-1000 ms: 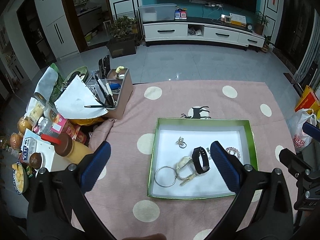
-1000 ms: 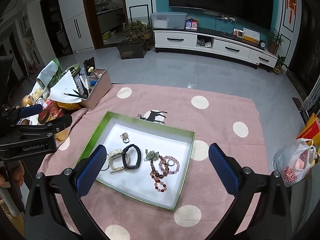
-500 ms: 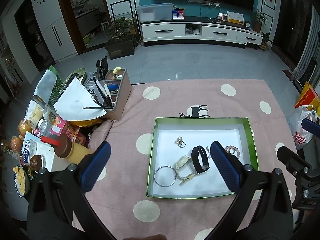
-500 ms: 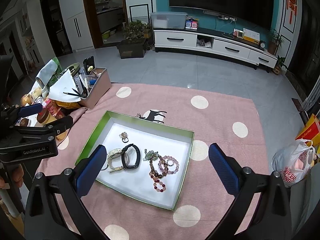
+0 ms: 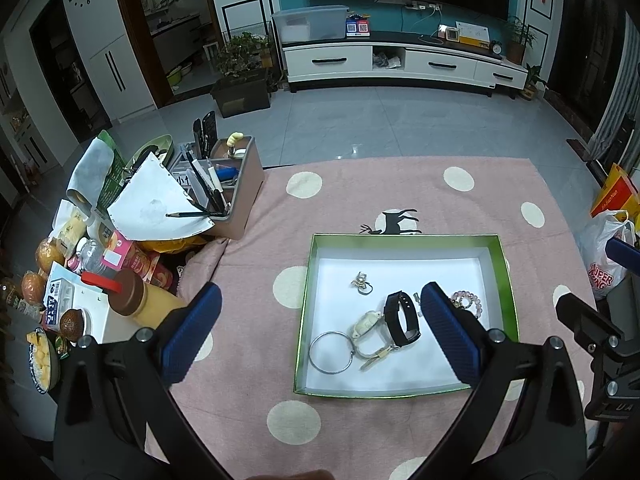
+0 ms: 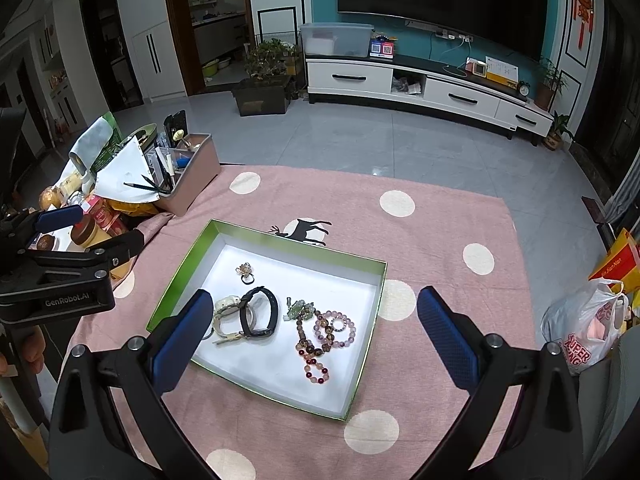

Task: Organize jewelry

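- Jewelry lies loose in the green-rimmed tray on the pink cloth: black band mid-tray, bead bracelets toward its right edge, hoop at its near-left corner.
- Light, small, slippery pieces, I judge; the stiff band suits a pinch across its side.
- My left gripper and right gripper hang spread wide, holding nothing.
- Since a second ago, almost nothing has shifted.

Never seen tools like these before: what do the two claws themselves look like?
Both look alike: the left claw and right claw each have two black angular arms with silver bolts, ending in flat blue textured pads. The left one's black body, seen from the right camera, bears white "GenRobot.AI" lettering. No cables or sleeves show.
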A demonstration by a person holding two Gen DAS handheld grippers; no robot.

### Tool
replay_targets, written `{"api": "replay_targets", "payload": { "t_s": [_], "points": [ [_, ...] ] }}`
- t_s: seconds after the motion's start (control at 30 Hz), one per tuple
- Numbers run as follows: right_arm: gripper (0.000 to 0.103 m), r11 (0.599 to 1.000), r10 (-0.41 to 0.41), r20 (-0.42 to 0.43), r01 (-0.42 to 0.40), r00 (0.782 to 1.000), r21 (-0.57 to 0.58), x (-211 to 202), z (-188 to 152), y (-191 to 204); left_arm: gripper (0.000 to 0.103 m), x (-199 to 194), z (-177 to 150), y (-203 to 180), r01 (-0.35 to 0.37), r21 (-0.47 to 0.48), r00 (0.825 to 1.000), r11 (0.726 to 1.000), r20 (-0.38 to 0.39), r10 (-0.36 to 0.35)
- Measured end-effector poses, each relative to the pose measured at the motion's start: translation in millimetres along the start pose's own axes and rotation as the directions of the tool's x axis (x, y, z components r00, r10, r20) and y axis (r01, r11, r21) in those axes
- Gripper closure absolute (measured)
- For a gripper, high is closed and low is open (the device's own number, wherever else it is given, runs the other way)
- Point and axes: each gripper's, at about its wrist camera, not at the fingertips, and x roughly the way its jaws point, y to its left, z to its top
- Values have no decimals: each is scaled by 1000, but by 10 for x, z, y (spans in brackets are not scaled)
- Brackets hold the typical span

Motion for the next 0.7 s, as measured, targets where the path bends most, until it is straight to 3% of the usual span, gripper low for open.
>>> {"api": "replay_targets", "payload": {
  "t_s": [0.7],
  "points": [
    [1, 1000, -3, -1, 3, 1000, 1, 11, -18, -28, 2, 42, -3, 31, -11, -11, 1000, 1000, -9, 11]
  ]
}}
